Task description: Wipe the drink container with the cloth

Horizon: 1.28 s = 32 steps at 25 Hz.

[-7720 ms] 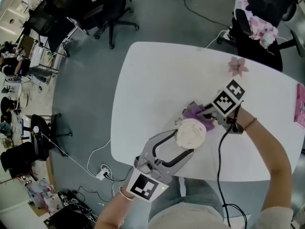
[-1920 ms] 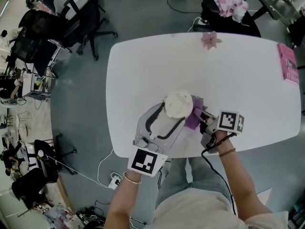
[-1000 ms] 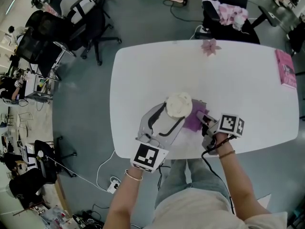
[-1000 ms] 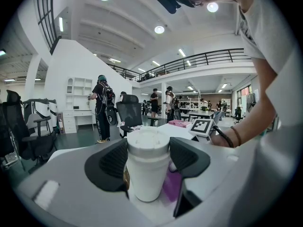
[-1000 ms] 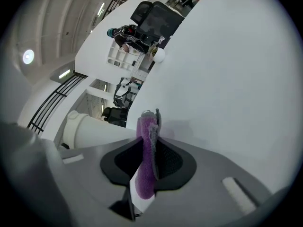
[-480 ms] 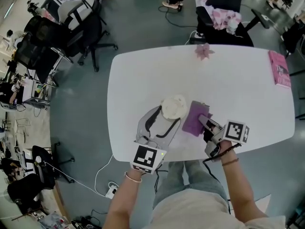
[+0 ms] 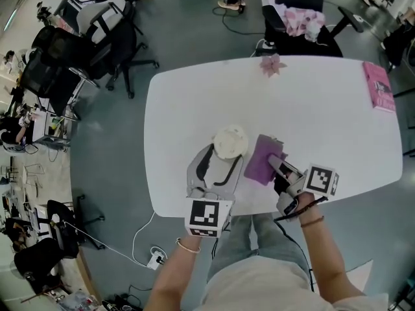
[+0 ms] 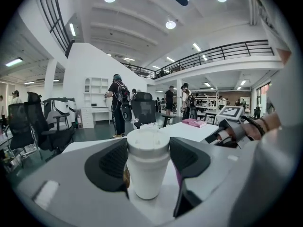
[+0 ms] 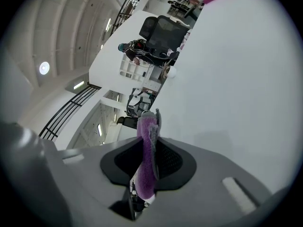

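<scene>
The left gripper (image 7: 223,159) holds the white cup (image 7: 231,140) tight on the table (image 7: 324,109). The right gripper (image 7: 275,164) pinches the purple cloth (image 7: 257,163), at 4 o'clock from the cup.

Left tool (image 7: 226,154) apparently clamped; right tool (image 7: 272,162) clamped.
</scene>
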Each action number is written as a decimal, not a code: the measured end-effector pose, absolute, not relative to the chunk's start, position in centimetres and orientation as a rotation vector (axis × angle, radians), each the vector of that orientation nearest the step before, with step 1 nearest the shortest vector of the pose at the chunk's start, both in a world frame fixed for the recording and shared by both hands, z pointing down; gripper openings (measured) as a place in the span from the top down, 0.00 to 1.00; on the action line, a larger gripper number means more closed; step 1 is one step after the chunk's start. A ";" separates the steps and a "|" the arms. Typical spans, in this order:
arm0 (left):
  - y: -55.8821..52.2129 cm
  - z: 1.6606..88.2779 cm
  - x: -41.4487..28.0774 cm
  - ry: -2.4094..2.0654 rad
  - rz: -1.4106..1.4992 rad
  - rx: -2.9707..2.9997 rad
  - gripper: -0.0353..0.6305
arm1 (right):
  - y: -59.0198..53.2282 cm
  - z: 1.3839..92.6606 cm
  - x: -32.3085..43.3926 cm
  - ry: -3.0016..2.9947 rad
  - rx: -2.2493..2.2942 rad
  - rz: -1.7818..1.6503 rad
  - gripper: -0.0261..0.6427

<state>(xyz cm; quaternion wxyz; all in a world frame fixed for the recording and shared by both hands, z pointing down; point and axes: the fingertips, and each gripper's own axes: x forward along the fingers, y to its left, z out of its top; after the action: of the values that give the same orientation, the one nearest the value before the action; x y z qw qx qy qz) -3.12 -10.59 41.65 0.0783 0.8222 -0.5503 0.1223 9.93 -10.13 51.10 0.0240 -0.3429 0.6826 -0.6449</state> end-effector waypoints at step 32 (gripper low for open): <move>-9.5 41.2 -2.6 -1.921 0.362 2.156 0.52 | -8.1 46.7 6.5 1.911 -0.634 -1.748 0.85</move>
<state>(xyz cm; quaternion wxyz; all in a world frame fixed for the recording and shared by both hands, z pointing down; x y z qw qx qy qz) -2.58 -9.48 41.15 0.1152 0.7359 -0.6557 0.1234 6.49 -8.10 46.67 0.2352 -0.2312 0.6967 -0.6370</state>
